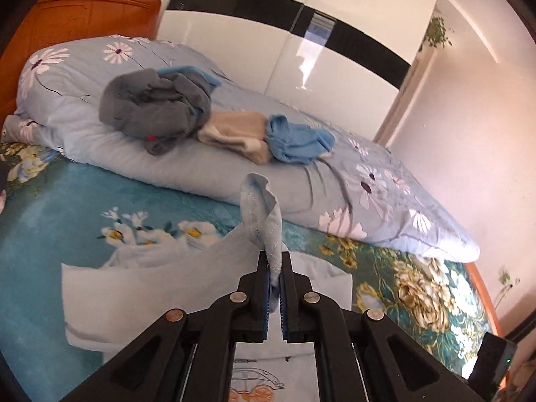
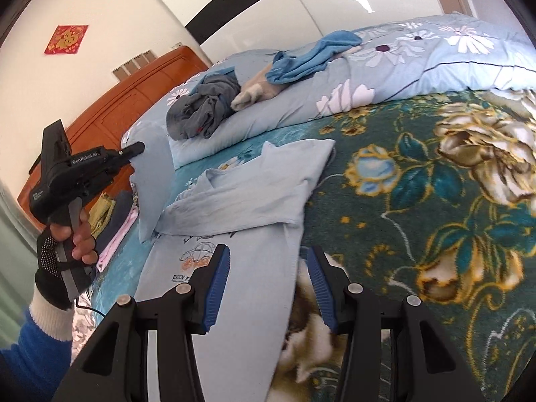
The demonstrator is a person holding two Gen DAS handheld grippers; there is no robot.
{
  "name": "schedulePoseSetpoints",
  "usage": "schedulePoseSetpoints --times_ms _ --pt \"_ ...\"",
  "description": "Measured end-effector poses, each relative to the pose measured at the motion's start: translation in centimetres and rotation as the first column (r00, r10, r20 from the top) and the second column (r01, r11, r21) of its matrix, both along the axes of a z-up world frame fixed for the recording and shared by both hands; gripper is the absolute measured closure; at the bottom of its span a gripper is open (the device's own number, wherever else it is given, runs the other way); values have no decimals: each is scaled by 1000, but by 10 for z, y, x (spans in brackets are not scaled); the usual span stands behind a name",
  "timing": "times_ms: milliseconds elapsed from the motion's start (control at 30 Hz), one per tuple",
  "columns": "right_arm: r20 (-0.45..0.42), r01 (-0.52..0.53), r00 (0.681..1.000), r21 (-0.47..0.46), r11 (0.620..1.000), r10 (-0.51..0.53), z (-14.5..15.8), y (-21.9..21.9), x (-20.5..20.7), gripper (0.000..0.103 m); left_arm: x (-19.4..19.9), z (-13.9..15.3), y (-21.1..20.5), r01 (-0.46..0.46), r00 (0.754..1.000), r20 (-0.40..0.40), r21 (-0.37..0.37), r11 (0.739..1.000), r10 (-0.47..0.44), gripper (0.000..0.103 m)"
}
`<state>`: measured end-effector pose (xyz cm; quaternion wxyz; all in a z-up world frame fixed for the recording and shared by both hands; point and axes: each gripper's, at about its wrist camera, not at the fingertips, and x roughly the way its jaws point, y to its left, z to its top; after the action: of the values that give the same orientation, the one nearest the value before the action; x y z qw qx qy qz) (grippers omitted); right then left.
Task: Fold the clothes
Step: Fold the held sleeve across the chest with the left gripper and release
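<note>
The left gripper is clamped tight on a bunched edge of the pale blue cotton T-shirt, lifting that part clear of the teal floral fleece blanket. The right gripper stands half open with nothing between its blue pads, hovering over the shirt's lower hem, beside the small car print. The rest of the shirt lies on the blanket. Beyond the shirt, a rolled light blue flowered quilt carries a crumpled grey garment, a beige garment and a blue garment.
</note>
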<state>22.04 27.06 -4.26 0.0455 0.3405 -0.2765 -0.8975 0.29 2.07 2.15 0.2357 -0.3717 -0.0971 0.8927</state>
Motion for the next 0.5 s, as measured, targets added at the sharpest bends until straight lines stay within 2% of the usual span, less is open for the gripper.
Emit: schedulePoseSetpoints --times_ms 100,200,300,400,467,500 --pt "14 38 999 -34 999 -37 -8 14 10 54 9 -24 44 64 997 53 -48 997 -61 98" --pt "26 48 999 -47 998 -47 -14 19 16 54 12 -50 72 95 989 119 -83 992 -85 98" --pt "36 42 999 -41 998 -41 -18 18 19 54 8 -73 86 105 979 184 -117 988 -83 97" --pt "40 34 999 -40 999 -32 -20 16 18 54 6 -87 89 115 970 227 -116 987 -86 96" --pt "39 24 999 -41 999 -23 -21 15 14 54 7 -92 87 132 962 255 -101 986 -103 88" --pt "37 18 999 -41 999 -17 -20 13 11 54 8 -92 85 141 958 263 -94 985 -112 77"
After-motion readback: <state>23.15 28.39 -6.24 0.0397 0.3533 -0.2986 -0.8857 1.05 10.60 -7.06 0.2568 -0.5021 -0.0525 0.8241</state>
